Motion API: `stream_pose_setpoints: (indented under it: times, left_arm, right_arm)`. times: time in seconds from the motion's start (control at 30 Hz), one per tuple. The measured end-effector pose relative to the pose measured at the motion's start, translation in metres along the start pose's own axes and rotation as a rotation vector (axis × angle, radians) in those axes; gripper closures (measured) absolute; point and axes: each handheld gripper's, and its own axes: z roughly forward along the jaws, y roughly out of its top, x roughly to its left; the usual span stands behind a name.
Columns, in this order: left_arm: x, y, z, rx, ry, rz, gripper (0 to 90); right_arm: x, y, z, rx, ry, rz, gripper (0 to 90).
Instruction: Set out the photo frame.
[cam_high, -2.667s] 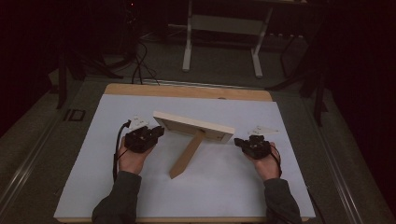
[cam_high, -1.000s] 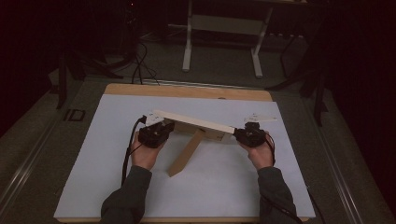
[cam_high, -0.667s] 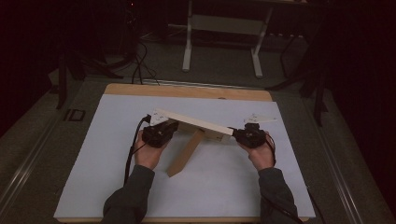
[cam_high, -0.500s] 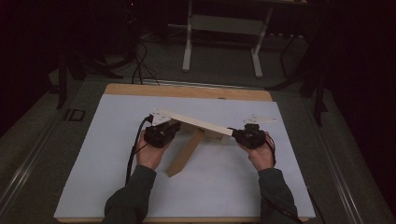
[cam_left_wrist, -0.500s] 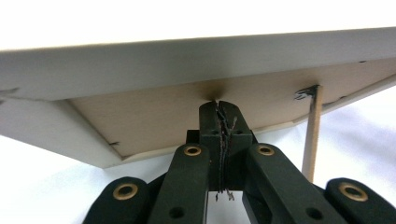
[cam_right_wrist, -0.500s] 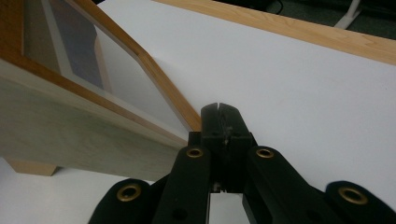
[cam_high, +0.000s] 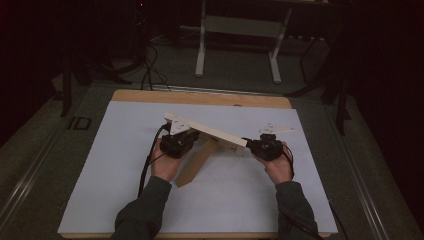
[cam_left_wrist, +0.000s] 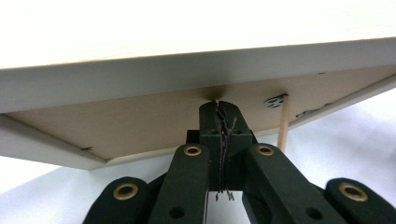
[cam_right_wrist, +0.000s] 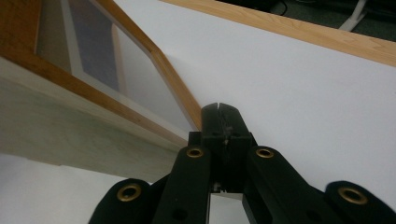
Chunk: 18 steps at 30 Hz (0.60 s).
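Note:
A pale wooden picture frame (cam_high: 205, 131) leans back on its wooden prop leg (cam_high: 196, 164) in the middle of the white table sheet (cam_high: 125, 165). My left gripper (cam_high: 182, 141) is shut at the frame's left end. In the left gripper view its closed tips (cam_left_wrist: 218, 105) press up against the brown back board (cam_left_wrist: 154, 126), just under the pale rim. My right gripper (cam_high: 252, 146) is shut at the frame's right end. In the right gripper view its tip (cam_right_wrist: 219, 108) touches the frame's corner (cam_right_wrist: 180, 98), beside the glass. Neither pair of jaws holds anything between them.
A thin wooden peg (cam_left_wrist: 282, 123) stands against the frame's back. The table's bare wooden far edge (cam_high: 200, 97) borders the sheet. Beyond it are a metal stand (cam_high: 237, 30) and cables on the dark floor. Open sheet lies left, right and in front of the frame.
Both grippers have moved inward from the sides to the frame's two ends. The frame has tilted back, its left end now higher. Over the last second little has moved.

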Motion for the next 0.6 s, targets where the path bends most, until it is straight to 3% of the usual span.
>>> stream_pose_setpoints:
  times: [0.6]
  left_arm:
    - [-0.022,0.008,-0.002,-0.012,-0.048,0.066,89.9]
  right_arm:
    - [0.007,-0.002,-0.001,0.004,0.002,-0.026,90.0]
